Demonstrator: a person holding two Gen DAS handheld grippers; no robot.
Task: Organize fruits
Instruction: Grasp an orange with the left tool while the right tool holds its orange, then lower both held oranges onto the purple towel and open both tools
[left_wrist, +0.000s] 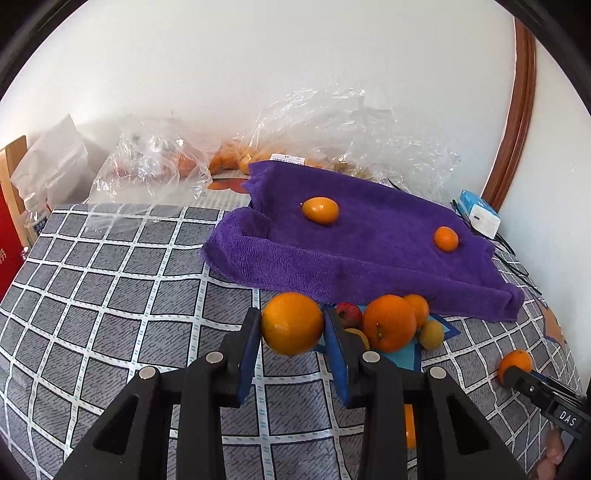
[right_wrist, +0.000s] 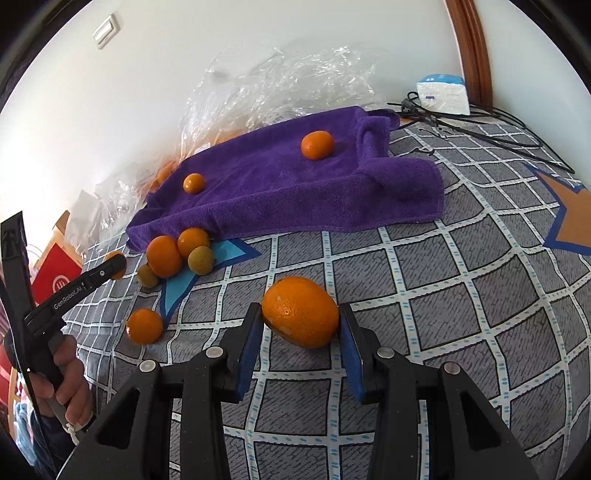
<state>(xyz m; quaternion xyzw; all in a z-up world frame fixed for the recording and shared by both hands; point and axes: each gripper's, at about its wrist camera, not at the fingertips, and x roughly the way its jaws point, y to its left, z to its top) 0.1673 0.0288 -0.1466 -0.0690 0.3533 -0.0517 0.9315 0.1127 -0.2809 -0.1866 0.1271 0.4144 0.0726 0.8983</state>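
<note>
Home bedroom, bed (right_wrist: 480, 295) under a grid-patterned sheet, purple towel (left_wrist: 369, 251) spread on it, clear plastic bags (left_wrist: 155, 166) by a white wall, wooden door frame (left_wrist: 517, 122), wall switch (right_wrist: 106, 29), cables (right_wrist: 480, 125)

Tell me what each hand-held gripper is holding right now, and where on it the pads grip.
The left hand-held gripper clamps an orange by its two opposite sides. The right hand-held gripper clamps another orange likewise, across its long ends.
</note>
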